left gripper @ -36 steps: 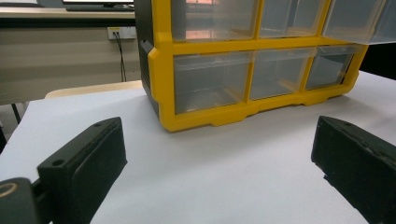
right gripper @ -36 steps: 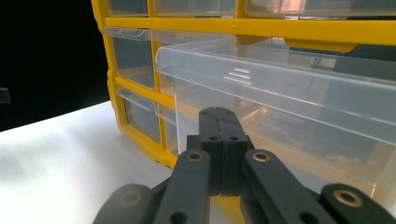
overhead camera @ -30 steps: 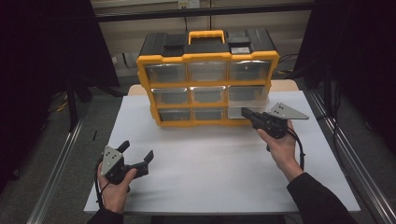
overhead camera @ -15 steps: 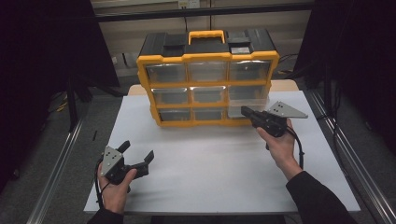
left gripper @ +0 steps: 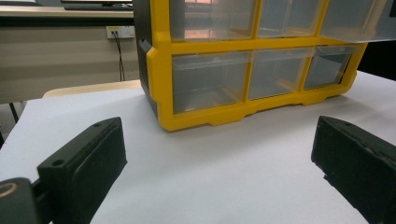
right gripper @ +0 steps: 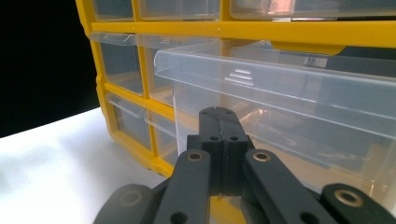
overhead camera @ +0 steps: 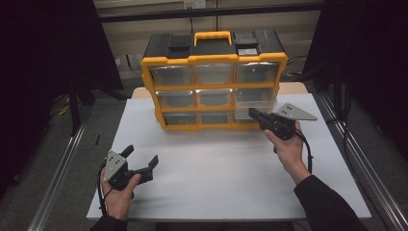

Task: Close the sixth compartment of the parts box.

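A yellow and black organizer (overhead camera: pixel 214 58) with several clear drawers stands at the back of the white table (overhead camera: pixel 216 173). Its right drawer in the middle row (overhead camera: pixel 256 102) is pulled partly out. My right gripper (overhead camera: pixel 252 114) is shut, its tip against the front of that clear drawer (right gripper: pixel 299 88), below the drawer's lip, with nothing visible between the jaws. In the right gripper view the right gripper (right gripper: pixel 218 114) shows its two jaws pressed together. My left gripper (overhead camera: pixel 142 155) is held open near the table's front left, far from the organizer (left gripper: pixel 161 70), with nothing between its fingers (left gripper: pixel 88 158).
A carry handle (overhead camera: pixel 212 36) tops the organizer. Metal rails (overhead camera: pixel 62 168) run along both sides of the table, with dark floor beyond. A wall socket (left gripper: pixel 113 31) sits on the wall behind.
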A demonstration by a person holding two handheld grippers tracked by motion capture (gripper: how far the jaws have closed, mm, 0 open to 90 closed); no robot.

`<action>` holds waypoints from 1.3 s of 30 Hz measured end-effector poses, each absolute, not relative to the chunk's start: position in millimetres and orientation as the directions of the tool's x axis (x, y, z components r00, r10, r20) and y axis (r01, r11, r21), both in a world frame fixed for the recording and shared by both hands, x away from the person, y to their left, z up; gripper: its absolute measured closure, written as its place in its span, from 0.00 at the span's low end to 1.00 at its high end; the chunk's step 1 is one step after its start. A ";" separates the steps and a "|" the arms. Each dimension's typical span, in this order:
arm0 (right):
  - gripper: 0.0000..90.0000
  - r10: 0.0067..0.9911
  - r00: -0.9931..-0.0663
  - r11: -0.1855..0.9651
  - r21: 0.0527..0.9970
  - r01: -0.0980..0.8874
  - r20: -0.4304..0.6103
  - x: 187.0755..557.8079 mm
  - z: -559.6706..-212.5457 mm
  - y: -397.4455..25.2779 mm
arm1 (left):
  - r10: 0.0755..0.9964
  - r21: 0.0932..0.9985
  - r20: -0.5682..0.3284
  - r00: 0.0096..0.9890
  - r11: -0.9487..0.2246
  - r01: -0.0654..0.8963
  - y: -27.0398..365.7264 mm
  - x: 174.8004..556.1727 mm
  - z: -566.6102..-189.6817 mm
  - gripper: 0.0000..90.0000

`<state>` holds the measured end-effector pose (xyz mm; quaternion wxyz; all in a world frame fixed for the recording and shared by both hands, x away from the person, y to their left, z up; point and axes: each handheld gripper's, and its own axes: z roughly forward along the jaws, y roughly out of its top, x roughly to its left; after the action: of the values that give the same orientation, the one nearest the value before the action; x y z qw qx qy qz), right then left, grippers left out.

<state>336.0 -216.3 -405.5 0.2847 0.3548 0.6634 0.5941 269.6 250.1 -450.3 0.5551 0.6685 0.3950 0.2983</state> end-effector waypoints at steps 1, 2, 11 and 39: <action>1.00 0.812 -0.582 0.041 0.990 0.132 0.044 336.3 -405.4 -216.4 | 0.859 0.978 -0.042 0.511 -0.070 0.197 250.1 269.7 -450.3 0.03; 1.00 0.812 -0.582 0.040 0.990 0.134 0.046 336.6 -405.4 -216.6 | 0.859 0.978 -0.039 0.510 -0.072 0.196 250.2 269.7 -450.3 0.03; 1.00 0.810 -0.585 0.045 0.990 0.137 0.044 339.8 -405.1 -217.0 | 0.860 0.978 -0.041 0.508 -0.068 0.196 249.9 269.5 -450.4 0.03; 1.00 0.825 -0.563 0.037 0.990 0.137 0.047 350.1 -404.3 -217.4 | 0.860 0.978 -0.039 0.509 -0.072 0.196 250.4 269.8 -450.5 0.03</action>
<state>350.1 -217.4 -404.3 0.2915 0.3652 0.6583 0.5902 269.8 250.4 -450.5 0.5546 0.6683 0.3953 0.2992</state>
